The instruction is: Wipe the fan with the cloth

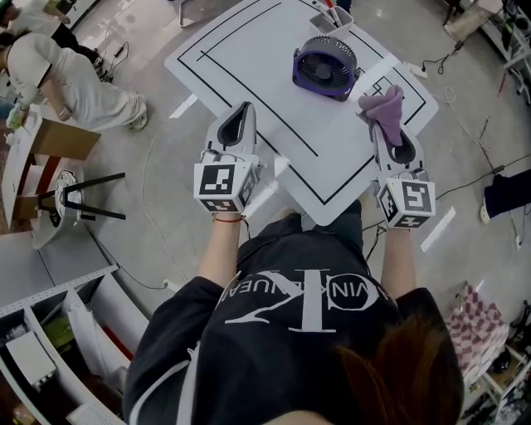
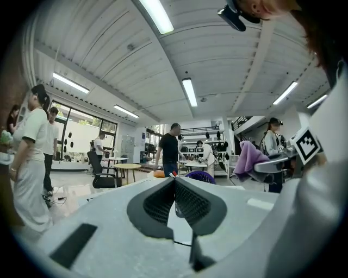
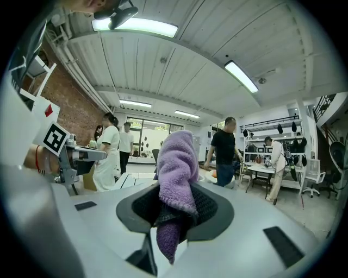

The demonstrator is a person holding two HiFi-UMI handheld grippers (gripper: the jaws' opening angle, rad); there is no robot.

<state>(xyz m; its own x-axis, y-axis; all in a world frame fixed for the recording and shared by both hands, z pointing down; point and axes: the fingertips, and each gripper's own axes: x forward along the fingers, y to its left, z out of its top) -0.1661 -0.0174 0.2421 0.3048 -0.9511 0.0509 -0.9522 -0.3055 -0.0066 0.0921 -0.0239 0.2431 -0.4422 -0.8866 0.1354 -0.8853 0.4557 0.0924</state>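
A small purple fan stands on the white table, near its far side. My right gripper is shut on a purple cloth, which bunches up above the jaws and hangs below them; it hovers over the table's right edge, to the right of the fan and nearer to me. My left gripper is shut with nothing between its jaws, over the table's near left edge. From the left gripper view the fan peeks just beyond the jaw tips.
Black lines mark rectangles on the table. A holder with pens stands behind the fan. A person crouches on the floor at the left, a stool nearby. Cables run over the floor at the right. Several people stand further off in the room.
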